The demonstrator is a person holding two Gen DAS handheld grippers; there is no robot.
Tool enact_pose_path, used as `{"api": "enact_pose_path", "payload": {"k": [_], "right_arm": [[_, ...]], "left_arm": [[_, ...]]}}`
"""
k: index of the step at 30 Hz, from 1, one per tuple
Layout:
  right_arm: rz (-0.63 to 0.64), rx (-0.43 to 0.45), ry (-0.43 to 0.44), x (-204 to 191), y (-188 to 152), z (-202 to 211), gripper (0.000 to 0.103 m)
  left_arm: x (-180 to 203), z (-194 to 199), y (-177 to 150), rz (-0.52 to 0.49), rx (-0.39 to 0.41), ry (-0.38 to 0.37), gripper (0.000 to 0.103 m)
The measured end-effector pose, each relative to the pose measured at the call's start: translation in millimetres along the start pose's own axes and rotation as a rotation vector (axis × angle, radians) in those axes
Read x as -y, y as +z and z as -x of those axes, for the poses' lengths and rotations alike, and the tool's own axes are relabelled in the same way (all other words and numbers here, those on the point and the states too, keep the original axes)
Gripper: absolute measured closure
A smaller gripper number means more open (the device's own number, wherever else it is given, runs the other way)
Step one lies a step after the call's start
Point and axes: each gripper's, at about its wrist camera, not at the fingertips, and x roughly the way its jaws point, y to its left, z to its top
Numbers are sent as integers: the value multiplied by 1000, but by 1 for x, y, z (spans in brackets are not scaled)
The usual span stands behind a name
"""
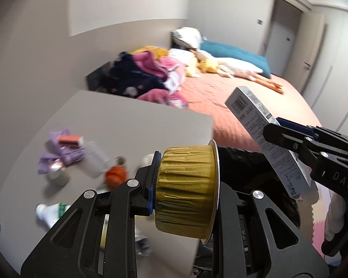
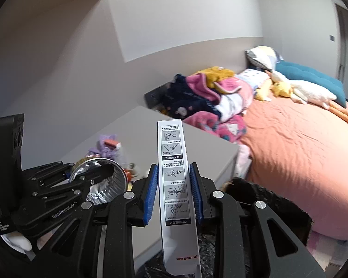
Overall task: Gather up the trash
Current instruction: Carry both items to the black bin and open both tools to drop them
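Both hands are carrying rubbish off the worktop [image 1: 132, 125]. The left tongs [image 1: 185, 185] are clenched on a gold foil cup [image 1: 188, 190], lying on its side with its rim pressed by the right-hand pad; the right wrist view shows its shiny silver inside. The right tongs [image 2: 172, 192] are clenched on a long white carton [image 2: 174, 185] printed with instruction drawings, its barcoded end sticking forward past the blue pads [image 2: 150, 192]. Both pieces hang past the worktop's near right corner, over something dark and crinkled [image 2: 266, 199] that I take to be a black bin bag, though little of it shows. The step in hand looks like the carry to the bag; next, each piece needs bringing over the bag's mouth and letting go, one at a time so the carton does not catch the cup. Plenty is left on the worktop: purple wrappers [image 1: 62, 153] with an orange-red pack [image 1: 70, 140] on them toward the far left, a clear plastic cup [image 1: 96, 159], an orange lump [image 1: 114, 176] and a white bottle with a green label [image 1: 51, 210] near the left edge, all blurred. Beyond the worktop's far edge stands a bed [image 1: 220, 97] under a salmon cover, heaped clothes [image 1: 146, 74] at its near corner, pillows and soft toys by the wall, and a door [image 1: 283, 39] at the far right.
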Motion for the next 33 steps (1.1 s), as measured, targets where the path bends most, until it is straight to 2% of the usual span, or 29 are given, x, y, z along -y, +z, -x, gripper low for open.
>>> {"api": "enact_pose_path", "payload": {"k": [8, 15, 16, 17, 18, 20, 22, 33], "right_arm": [[-75, 34, -65, 40, -7, 29, 74], [-132, 65, -110, 65, -13, 47, 73], [-141, 74, -117, 67, -14, 50, 71], [-156, 95, -140, 71, -14, 54, 56], [-168, 114, -177, 74, -16, 59, 35], [-178, 142, -244, 81, -16, 66, 23], [-178, 146, -255, 85, -17, 69, 22], [-224, 138, -207, 93, -18, 67, 21]], "left_arm": [[47, -16, 6, -89, -20, -122, 81], [70, -25, 8, -116, -50, -236, 81], [75, -26, 8, -122, -65, -254, 65], [78, -28, 8, -127, -79, -255, 23], [82, -28, 8, -128, -84, -220, 6], [88, -25, 7, -146, -44, -205, 7], [93, -26, 7, -175, -40, -210, 7], [85, -27, 7, -164, -40, -210, 7]]}}
